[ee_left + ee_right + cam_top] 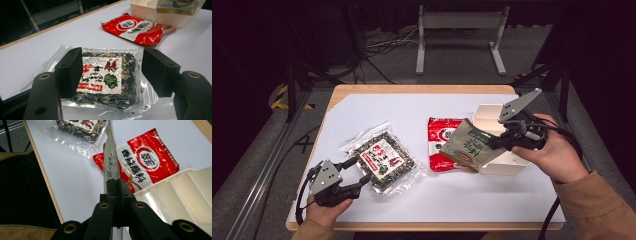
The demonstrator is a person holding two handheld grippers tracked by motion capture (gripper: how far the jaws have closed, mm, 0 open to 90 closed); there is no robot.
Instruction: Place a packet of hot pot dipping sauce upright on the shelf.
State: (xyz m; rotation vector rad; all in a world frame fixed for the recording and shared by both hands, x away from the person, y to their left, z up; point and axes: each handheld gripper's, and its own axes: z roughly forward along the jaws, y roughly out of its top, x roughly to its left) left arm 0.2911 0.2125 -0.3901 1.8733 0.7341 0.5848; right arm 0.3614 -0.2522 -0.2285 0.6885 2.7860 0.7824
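A clear packet of dark dried mix (384, 157) with a red and white label lies flat on the white table cover. My left gripper (357, 174) rests at its near left corner, jaws open. In the left gripper view the clear packet (105, 75) lies ahead between the spread jaws of that gripper (112, 72), and the pads do not press on it. My right gripper (498, 141) is shut on a beige and green packet (467, 143), held tilted above the rim of a white tray (507, 165). That packet (111, 157) shows edge-on, rising from the shut right gripper (117, 187).
A red and white sauce packet (438, 135) lies flat between the clear packet and the tray, partly under the held packet. It is also in the gripper views (137, 27) (147, 162). The tray (180, 192) has ribbed compartments. The table's wooden edge (422, 89) borders the cover.
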